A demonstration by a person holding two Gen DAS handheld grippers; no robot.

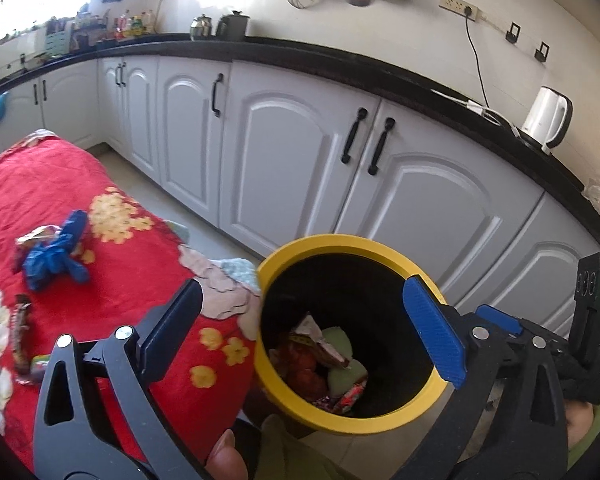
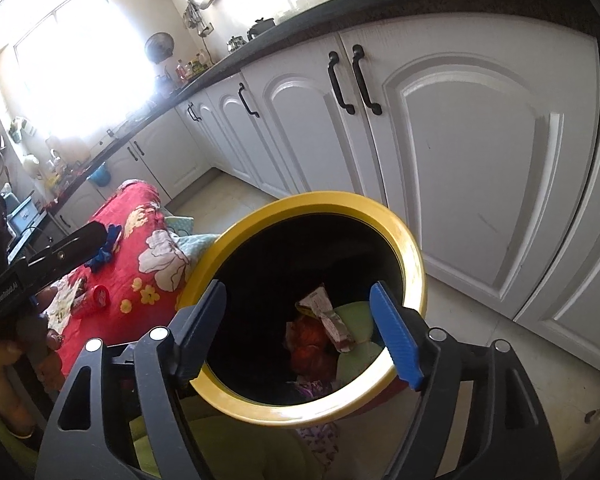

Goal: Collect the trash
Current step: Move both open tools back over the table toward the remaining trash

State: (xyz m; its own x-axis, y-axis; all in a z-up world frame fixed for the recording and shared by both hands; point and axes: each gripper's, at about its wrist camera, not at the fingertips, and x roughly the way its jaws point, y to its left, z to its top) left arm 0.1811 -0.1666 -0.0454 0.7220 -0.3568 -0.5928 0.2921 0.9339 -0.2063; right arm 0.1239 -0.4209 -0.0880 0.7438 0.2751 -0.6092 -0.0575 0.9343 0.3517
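Note:
A yellow-rimmed black bin stands on the floor beside a table with a red flowered cloth; it holds wrappers and a green piece. My left gripper is open and empty above the bin's mouth. My right gripper is open and empty over the same bin, with wrappers seen below. On the cloth lie a crumpled blue glove, a silver wrapper, a brown wrapper and a small red item.
White cabinets with black handles run behind the bin under a black counter. A white kettle sits on the counter at right. Pale floor tiles lie between bin and cabinets.

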